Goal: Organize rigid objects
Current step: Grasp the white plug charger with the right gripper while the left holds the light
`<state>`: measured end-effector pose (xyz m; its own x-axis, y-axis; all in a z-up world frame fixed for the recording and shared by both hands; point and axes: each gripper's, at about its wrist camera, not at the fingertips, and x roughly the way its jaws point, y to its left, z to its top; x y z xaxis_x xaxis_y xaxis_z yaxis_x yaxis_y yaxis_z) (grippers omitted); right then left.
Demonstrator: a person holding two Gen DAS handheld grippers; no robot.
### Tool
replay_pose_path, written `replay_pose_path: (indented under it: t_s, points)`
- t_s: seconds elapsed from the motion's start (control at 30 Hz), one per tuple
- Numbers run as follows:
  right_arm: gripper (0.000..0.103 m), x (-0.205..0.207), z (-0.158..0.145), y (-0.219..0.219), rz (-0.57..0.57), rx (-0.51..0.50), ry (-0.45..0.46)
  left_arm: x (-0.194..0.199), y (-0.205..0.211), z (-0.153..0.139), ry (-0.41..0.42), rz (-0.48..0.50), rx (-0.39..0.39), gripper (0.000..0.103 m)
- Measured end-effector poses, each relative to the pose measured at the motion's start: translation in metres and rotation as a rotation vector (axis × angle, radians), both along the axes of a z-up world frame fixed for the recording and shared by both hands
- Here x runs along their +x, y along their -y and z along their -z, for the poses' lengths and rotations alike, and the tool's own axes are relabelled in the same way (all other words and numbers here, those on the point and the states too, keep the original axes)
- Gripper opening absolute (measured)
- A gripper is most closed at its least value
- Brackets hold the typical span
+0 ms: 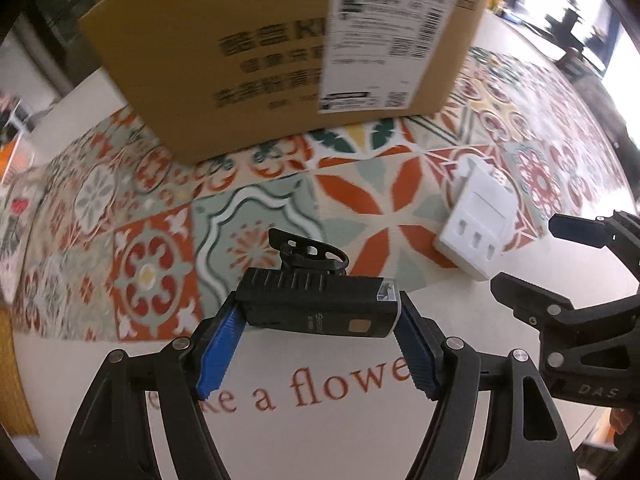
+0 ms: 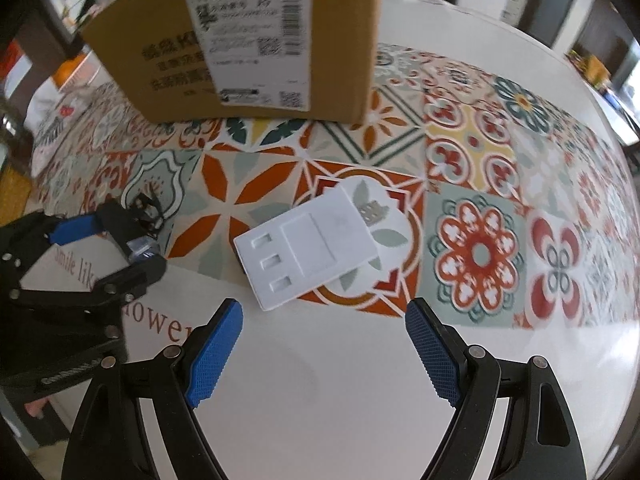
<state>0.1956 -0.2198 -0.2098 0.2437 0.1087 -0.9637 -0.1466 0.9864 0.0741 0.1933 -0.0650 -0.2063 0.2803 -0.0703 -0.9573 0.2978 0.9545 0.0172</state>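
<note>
Left claw [image 1: 320, 320] pinches the bike light [image 1: 320, 308] across its long axis. Right claw [image 2: 324, 344] spread, empty; white adapter [image 2: 308, 244] just ahead, probably lying diagonal to it.

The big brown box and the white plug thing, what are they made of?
The shipping box looks like cardboard: dull brown, folded corner, paper label stuck on. The white USB charger seems hard plastic: smooth, slightly glossy, with moulded slots and metal prongs at one end.
</note>
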Motion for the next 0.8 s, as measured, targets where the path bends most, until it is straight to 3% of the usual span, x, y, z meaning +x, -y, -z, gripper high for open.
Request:
replay_pose_path:
  t_s: [0.37,0.8]
  points:
    - [0.084,0.031,0.021,-0.016,-0.115,-0.023,-0.047,0.001,-0.020,0.007,-0.030,-0.074,0.002,0.072]
    - [0.082,0.065,0.027,-0.036,-0.118,-0.024,-0.010,0.026,-0.020,0.018,-0.021,-0.099,0.022,0.072]
